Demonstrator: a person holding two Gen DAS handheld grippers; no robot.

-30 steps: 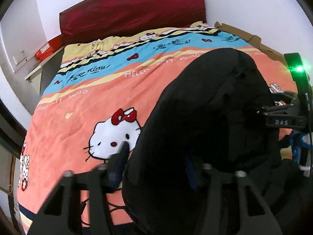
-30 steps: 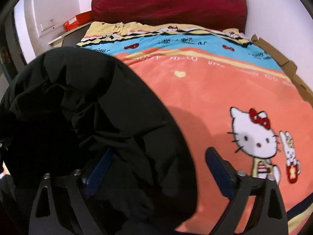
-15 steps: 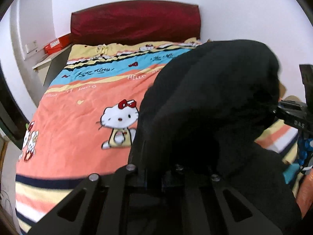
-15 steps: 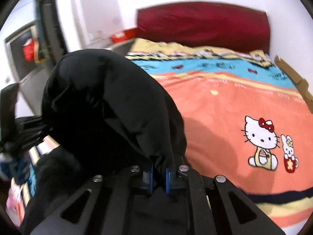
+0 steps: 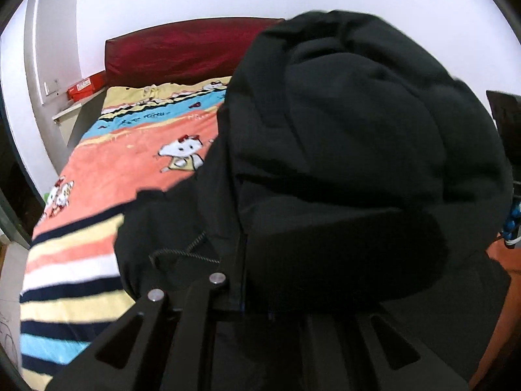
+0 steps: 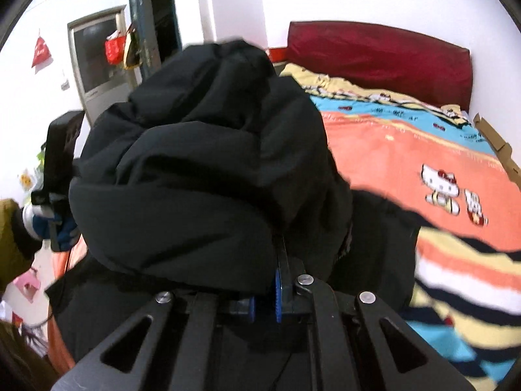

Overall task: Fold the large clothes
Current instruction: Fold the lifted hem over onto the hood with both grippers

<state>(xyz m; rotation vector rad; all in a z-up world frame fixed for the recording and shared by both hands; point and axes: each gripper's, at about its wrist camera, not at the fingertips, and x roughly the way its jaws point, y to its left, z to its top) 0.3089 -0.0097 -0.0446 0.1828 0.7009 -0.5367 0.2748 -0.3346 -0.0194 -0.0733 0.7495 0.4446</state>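
A big black padded jacket (image 5: 342, 150) hangs lifted above the bed and fills most of both views; it also shows in the right wrist view (image 6: 202, 169). My left gripper (image 5: 247, 299) is shut on the jacket's edge, its fingers buried in the cloth. My right gripper (image 6: 270, 293) is shut on another edge, blue pads pressed together on the fabric. A black drawcord (image 5: 182, 254) dangles from the jacket at the left. The other gripper's body (image 6: 58, 169) shows beyond the jacket on the left.
The bed has an orange, blue and yellow Hello Kitty blanket (image 5: 136, 163) and a dark red headboard (image 6: 384, 55). A red box (image 5: 84, 88) sits on a shelf at the left. Cardboard (image 6: 498, 146) lines the bed's right side. A doorway (image 6: 156, 16) stands at the left.
Both grippers closed on the black jacket and lifted it off the bed, pulling back toward the foot. The jacket now hangs bunched high between them.
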